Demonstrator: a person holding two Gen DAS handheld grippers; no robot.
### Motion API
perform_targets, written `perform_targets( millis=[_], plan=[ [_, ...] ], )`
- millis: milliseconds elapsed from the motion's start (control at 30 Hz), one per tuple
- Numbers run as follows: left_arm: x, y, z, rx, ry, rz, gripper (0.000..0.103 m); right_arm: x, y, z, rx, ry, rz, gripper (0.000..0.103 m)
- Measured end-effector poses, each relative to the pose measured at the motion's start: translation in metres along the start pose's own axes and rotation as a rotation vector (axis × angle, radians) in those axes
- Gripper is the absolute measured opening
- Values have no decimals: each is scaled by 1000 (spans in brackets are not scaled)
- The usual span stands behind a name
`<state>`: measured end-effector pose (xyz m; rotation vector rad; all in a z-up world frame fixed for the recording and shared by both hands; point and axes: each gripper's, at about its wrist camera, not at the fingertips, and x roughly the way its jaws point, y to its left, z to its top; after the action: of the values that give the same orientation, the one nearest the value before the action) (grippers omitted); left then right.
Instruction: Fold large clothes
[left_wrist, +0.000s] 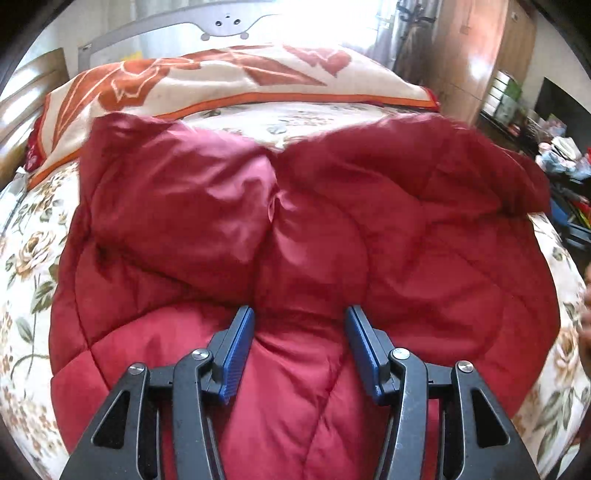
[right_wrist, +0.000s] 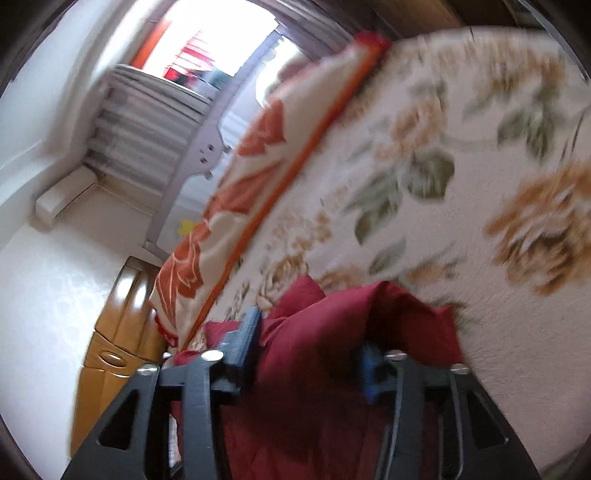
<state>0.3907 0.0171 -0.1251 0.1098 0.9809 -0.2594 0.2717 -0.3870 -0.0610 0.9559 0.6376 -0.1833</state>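
Note:
A dark red quilted jacket (left_wrist: 303, 229) lies spread on the flowered bed sheet (left_wrist: 33, 236), with two puffy parts folded toward its middle. My left gripper (left_wrist: 300, 314) hovers low over the jacket's near middle. Its blue pads (left_wrist: 240, 350) stand well apart and the cloth lies under them, not pinched. In the blurred right wrist view, a bunch of the same red jacket (right_wrist: 332, 332) sits loosely between the spread fingers of my right gripper (right_wrist: 310, 334). The cloth drapes over the right finger (right_wrist: 367, 362) and hides most of it.
An orange-and-cream blanket (left_wrist: 221, 81) lies folded at the bed's far end, below a grey headboard rail (left_wrist: 225, 26). A wooden cabinet (right_wrist: 110, 350) stands beside the bed. Cluttered shelves (left_wrist: 554, 155) are at the right. A person's hand (left_wrist: 585, 325) shows at the right edge.

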Motion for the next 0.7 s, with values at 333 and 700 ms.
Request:
perform_targets(
  millis=[333, 700],
  plan=[
    [-8, 21, 19, -79, 52, -2, 41, 50, 79, -71, -574, 246, -163, 60],
    [32, 123, 36, -289, 96, 94, 35, 113, 31, -54, -493, 318, -350, 58]
  ],
)
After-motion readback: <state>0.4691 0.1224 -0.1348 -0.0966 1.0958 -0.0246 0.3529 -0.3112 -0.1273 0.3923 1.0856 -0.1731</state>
